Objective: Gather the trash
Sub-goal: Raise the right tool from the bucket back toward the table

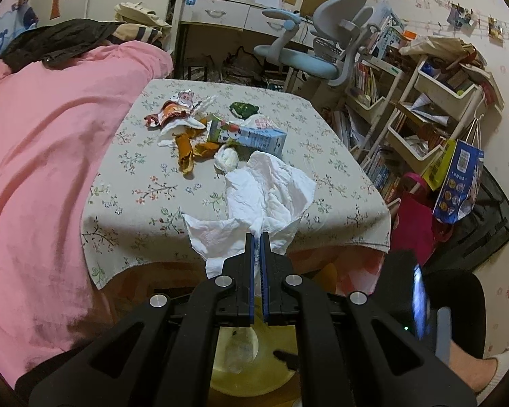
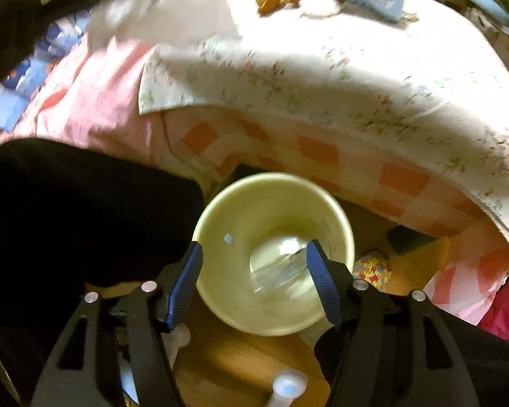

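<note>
Floral tablecloth [image 1: 146, 203] carries leftover wrappers and a milk carton [image 1: 254, 137]. Left gripper [image 1: 257, 237] is clamped on a crumpled white tissue [image 1: 268, 193], ready for dropping. Right gripper [image 2: 252, 254] gapes empty above the yellow bin [image 2: 220, 291] (clear plastic inside). Next: swing tissue over bin, release.

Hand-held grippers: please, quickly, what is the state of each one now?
Left hand-held gripper: closed, holding the white tissue.
Right hand-held gripper: open, holding nothing, above the yellow bin.
</note>
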